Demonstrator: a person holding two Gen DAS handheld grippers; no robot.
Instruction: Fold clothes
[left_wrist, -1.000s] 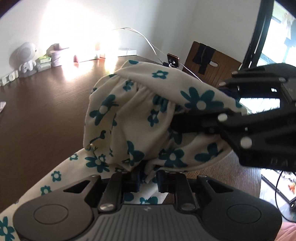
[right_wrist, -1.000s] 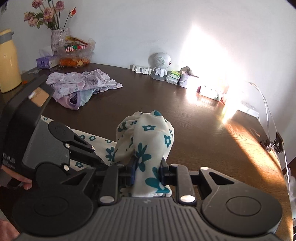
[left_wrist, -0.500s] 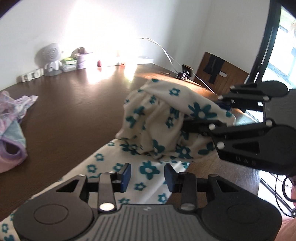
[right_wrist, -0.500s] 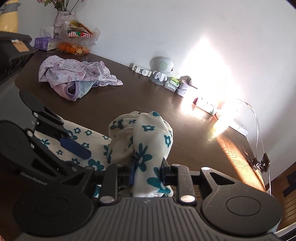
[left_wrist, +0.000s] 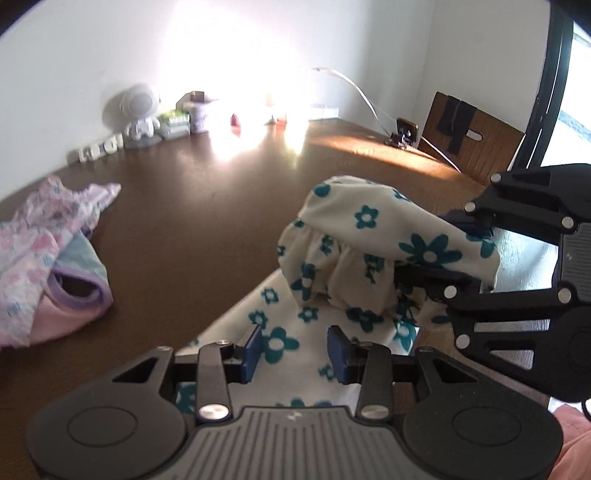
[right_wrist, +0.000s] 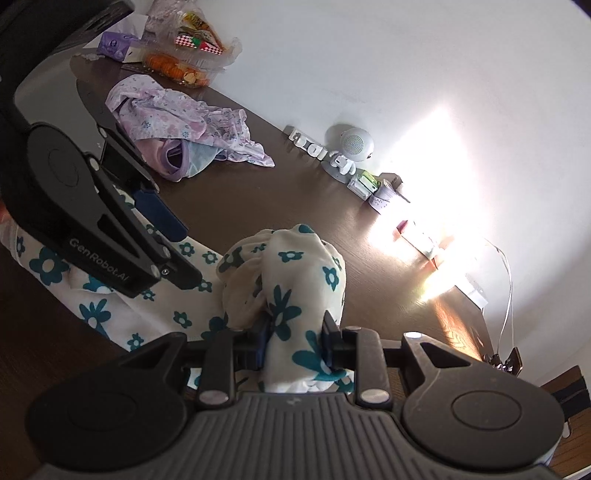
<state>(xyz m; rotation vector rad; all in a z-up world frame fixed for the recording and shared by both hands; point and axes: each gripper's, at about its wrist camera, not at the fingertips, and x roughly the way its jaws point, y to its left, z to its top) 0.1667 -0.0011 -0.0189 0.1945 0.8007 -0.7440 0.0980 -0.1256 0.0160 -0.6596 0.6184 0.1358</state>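
Our right gripper (right_wrist: 295, 341) pinches a bunched fold of the floral cloth (right_wrist: 291, 273), lifting it off the table (right_wrist: 303, 199). Our left gripper (left_wrist: 295, 349) is spread wide, gripping nothing, just above the flat part of the cloth. A lilac heap (left_wrist: 44, 251) lies well apart, to the left.

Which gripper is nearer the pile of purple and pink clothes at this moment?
Left. The left gripper, open over the flat floral cloth, lies between the pile and the right gripper, which is shut on bunched floral cloth farther away.
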